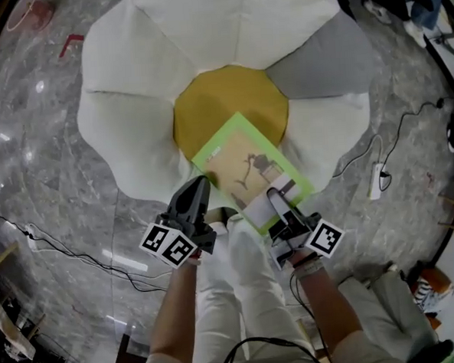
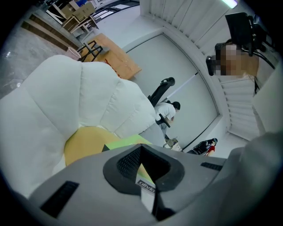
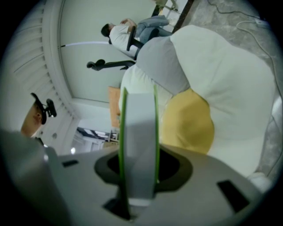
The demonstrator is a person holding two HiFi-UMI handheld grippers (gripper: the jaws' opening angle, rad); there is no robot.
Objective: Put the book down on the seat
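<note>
Nearest the person, the left gripper (image 1: pixel 203 187) pinches the near left edge of the book (image 1: pixel 245 164), its jaws clamped on a thin white strip of it. Just to the right, the right gripper (image 1: pixel 277 199) is clenched across the book's full thickness at the near edge, a green cover against each jaw. The book hangs between them, over the near edge of the seat (image 1: pixel 225 23) and its yellow centre (image 1: pixel 222 100). I cannot tell whether it touches the cushion yet.

I judge this to be the setting-down step, not yet finished. The next move calls for laying the book flat on the yellow centre, then opening both grips together. No container shows, and the yellow hollow beyond the book holds nothing visible. The white petals ring it at the far edge.
</note>
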